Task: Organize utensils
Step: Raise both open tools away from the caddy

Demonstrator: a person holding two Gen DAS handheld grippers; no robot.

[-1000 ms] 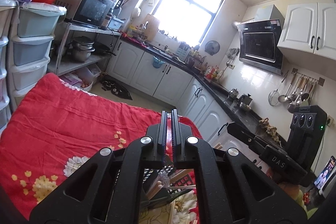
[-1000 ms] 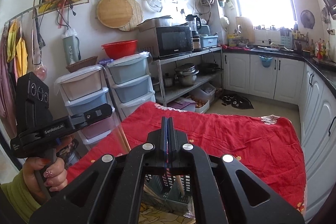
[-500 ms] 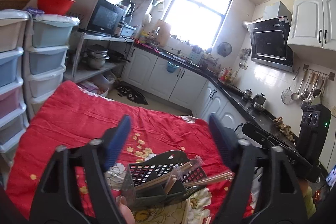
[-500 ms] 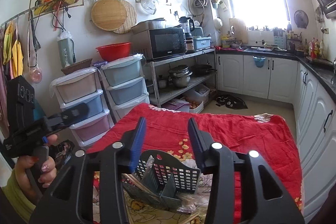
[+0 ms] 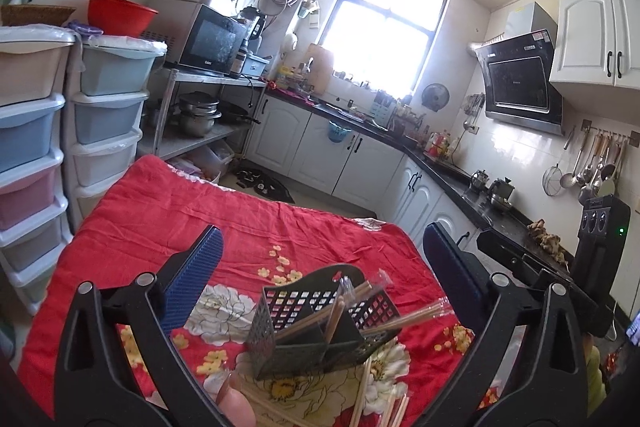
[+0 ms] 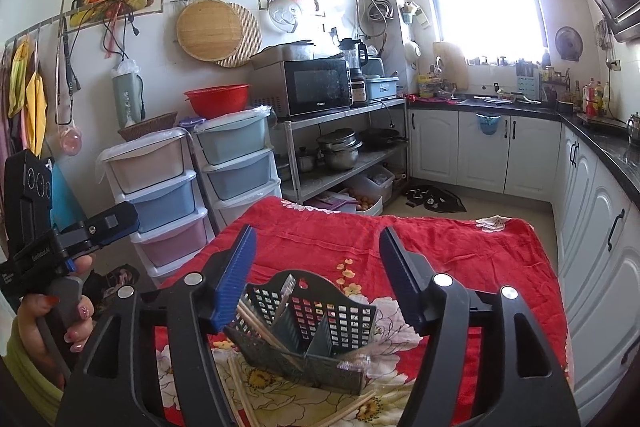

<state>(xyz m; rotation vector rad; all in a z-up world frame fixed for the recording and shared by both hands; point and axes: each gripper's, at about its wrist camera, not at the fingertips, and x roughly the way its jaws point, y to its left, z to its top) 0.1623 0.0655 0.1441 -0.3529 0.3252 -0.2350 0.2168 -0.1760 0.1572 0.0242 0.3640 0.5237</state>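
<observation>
On a table under a red floral cloth [image 5: 208,211] stands a dark perforated utensil basket [image 6: 320,319] with upright dividers. Wrapped chopsticks [image 5: 404,319] lean out of its compartments, and more lie loose on the cloth in front of it.

The left gripper [image 5: 320,255] has just been opening and its jaws now stand very wide, nothing between the blue pads; the basket sits beyond and below them. The right gripper [image 6: 316,259] has also just been opening — its jaws are about half spread and grip nothing, with the basket's arched back showing in the gap.

Around the table: 2 stacks of pastel plastic drawers [image 6: 236,163], a red bowl [image 6: 218,99] on top of 1 stack, and a steel rack with pots [image 6: 340,151] and a microwave [image 6: 316,87]. The microwave carries a small brand word, too small to read surely.

The right wrist view alone shows a hand [image 6: 48,323] with painted nails holding the left gripper's handle, whose white lettering is too blurred to read — plus fruit pictures and round woven trays [image 6: 212,33] on the wall. The left wrist view alone shows the black range hood [image 5: 520,79], hanging ladles [image 5: 592,163] and kettles [image 5: 500,189] on the dark counter.
</observation>
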